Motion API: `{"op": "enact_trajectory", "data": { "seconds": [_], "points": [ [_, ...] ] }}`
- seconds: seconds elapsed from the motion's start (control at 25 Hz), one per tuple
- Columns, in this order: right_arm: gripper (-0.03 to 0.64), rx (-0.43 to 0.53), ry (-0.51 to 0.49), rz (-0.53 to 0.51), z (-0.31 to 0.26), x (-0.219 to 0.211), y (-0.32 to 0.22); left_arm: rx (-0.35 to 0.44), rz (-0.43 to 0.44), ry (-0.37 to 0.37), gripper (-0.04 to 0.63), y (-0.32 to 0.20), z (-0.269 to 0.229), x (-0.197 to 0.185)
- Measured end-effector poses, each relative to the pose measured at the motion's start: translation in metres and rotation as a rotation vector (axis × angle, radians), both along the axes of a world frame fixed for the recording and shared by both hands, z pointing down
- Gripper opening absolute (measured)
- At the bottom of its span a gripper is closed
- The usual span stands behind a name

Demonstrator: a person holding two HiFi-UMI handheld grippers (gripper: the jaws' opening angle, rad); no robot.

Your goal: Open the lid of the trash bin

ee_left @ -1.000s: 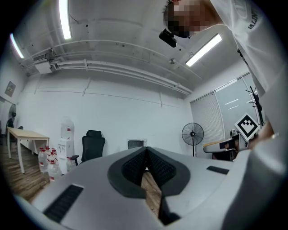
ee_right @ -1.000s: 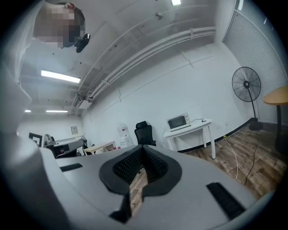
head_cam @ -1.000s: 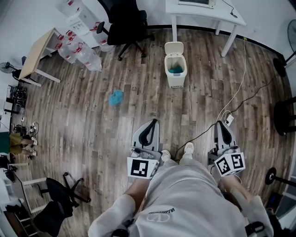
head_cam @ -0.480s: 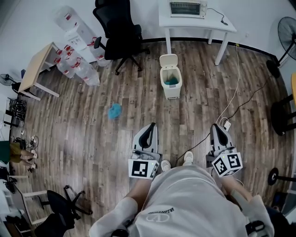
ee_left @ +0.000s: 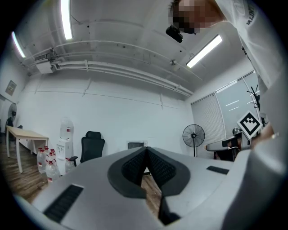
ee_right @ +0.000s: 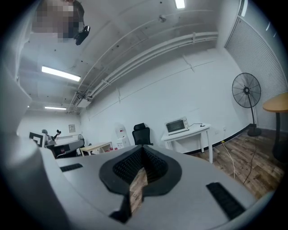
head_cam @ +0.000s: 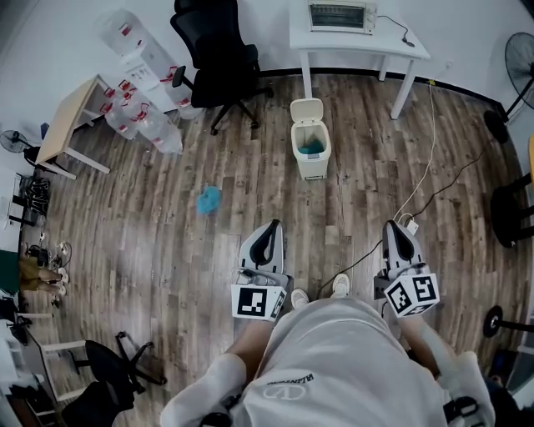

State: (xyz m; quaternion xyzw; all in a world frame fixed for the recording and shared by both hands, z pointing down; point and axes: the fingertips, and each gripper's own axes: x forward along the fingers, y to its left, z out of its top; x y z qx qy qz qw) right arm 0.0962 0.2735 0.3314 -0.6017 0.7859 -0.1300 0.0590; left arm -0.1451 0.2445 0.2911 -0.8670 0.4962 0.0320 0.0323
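Note:
The cream trash bin [head_cam: 311, 151] stands on the wood floor ahead of me in the head view. Its lid [head_cam: 306, 109] is tipped up at the back, and something blue-green [head_cam: 312, 148] shows inside. My left gripper [head_cam: 271, 228] and right gripper [head_cam: 396, 226] are held low by my feet, well short of the bin. Both point toward it. In the left gripper view the left gripper [ee_left: 146, 156] has its jaws together with nothing between them. The right gripper [ee_right: 142, 152] looks the same in the right gripper view. The bin is hidden in both gripper views.
A blue crumpled item [head_cam: 209, 199] lies on the floor left of the bin. Behind the bin are a black office chair [head_cam: 219, 50] and a white table [head_cam: 415, 42] with a toaster oven [head_cam: 338, 16]. Water bottles [head_cam: 138, 117] stand at left. A cable [head_cam: 427, 171] runs to a power strip [head_cam: 411, 222].
The bin now sits farther off and higher in the head view, and more of the white table shows. Both grippers stay shut in the same low position.

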Motion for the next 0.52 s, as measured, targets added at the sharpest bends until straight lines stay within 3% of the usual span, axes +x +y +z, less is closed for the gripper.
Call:
{"op": "enact_trajectory", "data": {
  "seconds": [0.52],
  "points": [
    [0.015,-0.016,-0.008,-0.014,-0.0005,0.0004,-0.0086,-0.011,0.000,0.007,-0.002,-0.0083,0.0023,0.0098]
  ]
}}
